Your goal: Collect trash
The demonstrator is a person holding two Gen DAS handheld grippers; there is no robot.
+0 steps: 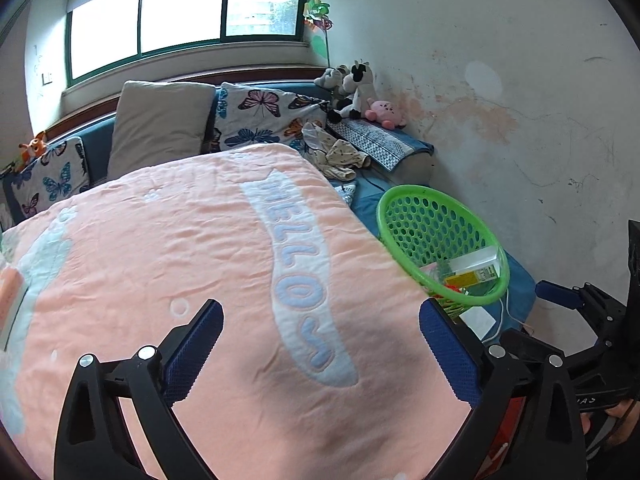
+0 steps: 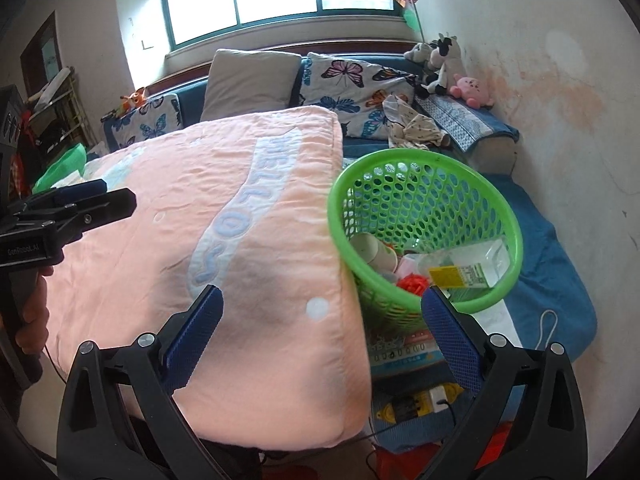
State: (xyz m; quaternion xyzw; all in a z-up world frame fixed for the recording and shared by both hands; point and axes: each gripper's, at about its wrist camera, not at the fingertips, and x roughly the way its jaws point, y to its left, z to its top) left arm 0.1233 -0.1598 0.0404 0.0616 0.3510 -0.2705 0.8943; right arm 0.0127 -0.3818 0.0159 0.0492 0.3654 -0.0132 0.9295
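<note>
Daylight from the window at the top of both frames falls on a bed, where a pink blanket (image 2: 224, 240) fills the centre and lower left. Your green basket (image 2: 424, 184) sits just beside the blanket's right edge, on the blue sheet (image 2: 560, 264), at centre right of the right wrist view. It already holds trash: paper cups (image 2: 376, 252), a clear packet with a yellow label (image 2: 468, 272) and something red (image 2: 412, 282).

Your right gripper (image 2: 322, 316) hangs with its jaws wide apart and nothing between them, low in the frame, one finger over the blanket and the other at the basket's near rim. Your left gripper (image 1: 320, 328) is likewise spread and empty above the blanket.

No loose trash shows on the blanket, so you are probably close to done or hunting for more. The basket looks tilted toward you on soft bedding, leaning on the blanket. Nudge that rim with the right finger, or drag the blanket, and it could tip and spill the cups. A white cable (image 2: 548, 324) lies at lower right; it could snag.
</note>
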